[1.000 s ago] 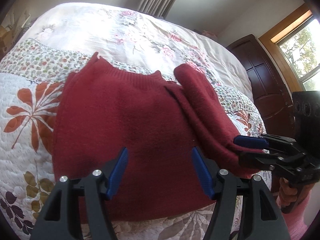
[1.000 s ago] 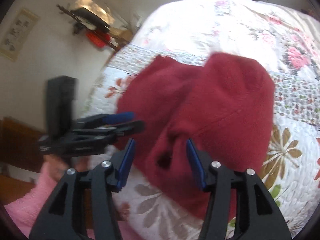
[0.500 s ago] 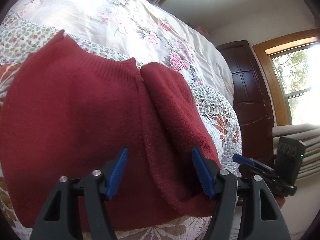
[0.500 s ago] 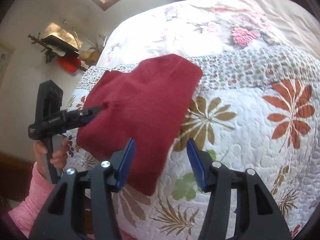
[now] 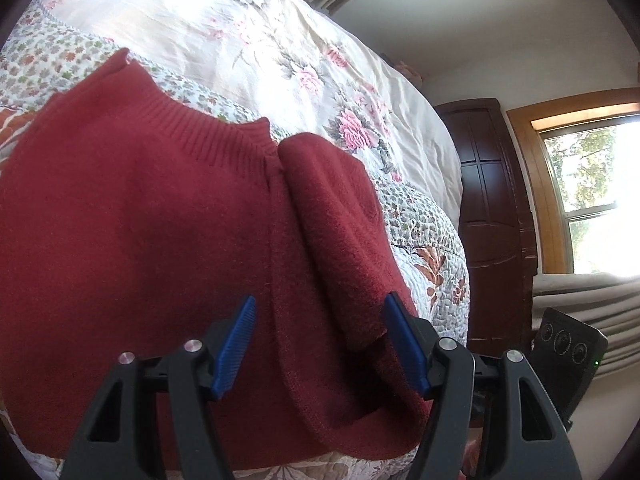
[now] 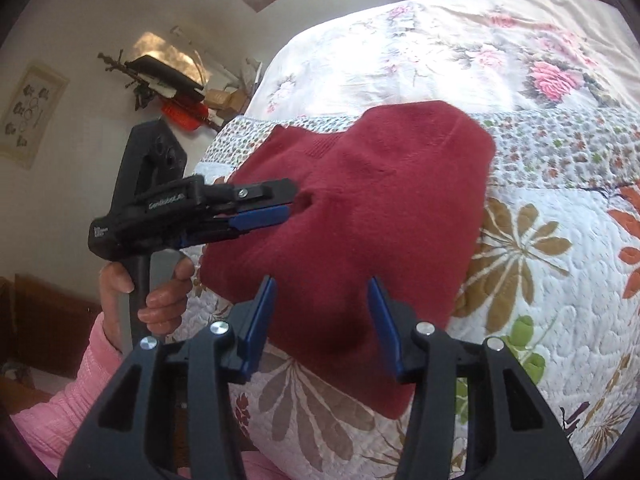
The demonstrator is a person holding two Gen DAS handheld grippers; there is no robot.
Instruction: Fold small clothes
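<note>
Sweater [image 5: 160, 240], dark red with a ribbed collar, lies on the quilt [image 6: 560, 260], one side folded over. Both grippers [image 5: 316, 344] [image 6: 320, 320] gape wide, holding nothing. Only the right view shows the hand [image 6: 152, 292].

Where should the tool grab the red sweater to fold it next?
Probably the bottom hem of the red sweater, coming in from the near bed edge. The sleeve side is already folded over the body, and the hem lies loose and thick between the open right tool, so it can lift toward the collar.
</note>
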